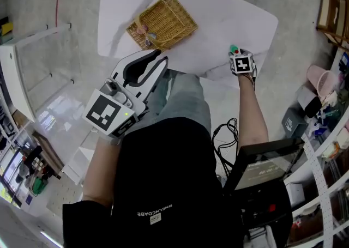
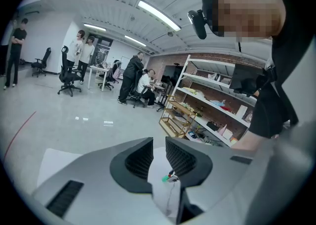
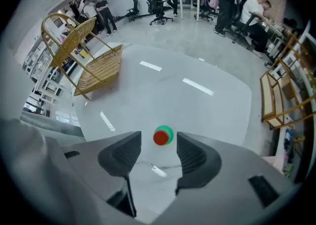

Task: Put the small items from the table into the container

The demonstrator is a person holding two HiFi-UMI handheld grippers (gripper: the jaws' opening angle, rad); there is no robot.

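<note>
A small green item with a red top (image 3: 162, 136) stands on the white table (image 3: 207, 105) near its right end. My right gripper (image 3: 159, 140) points steeply down over it, jaws open. The item shows between the fingertips and the pads do not touch it. In the head view the item (image 1: 233, 49) peeks out just beyond that gripper (image 1: 238, 54). A wicker basket (image 1: 162, 22) with a handle sits at the table's left, with small things (image 1: 145, 34) inside. My left gripper (image 1: 147, 62) hangs over the table's near edge, open and empty (image 2: 159, 152).
The basket (image 3: 98, 68) lies far left of the item in the right gripper view. A wooden rack (image 1: 332, 10) stands beyond the table's right end. Cluttered shelves (image 1: 327, 132) and a cart with a screen (image 1: 262, 173) are at my right. People and office chairs (image 2: 69, 73) are far off.
</note>
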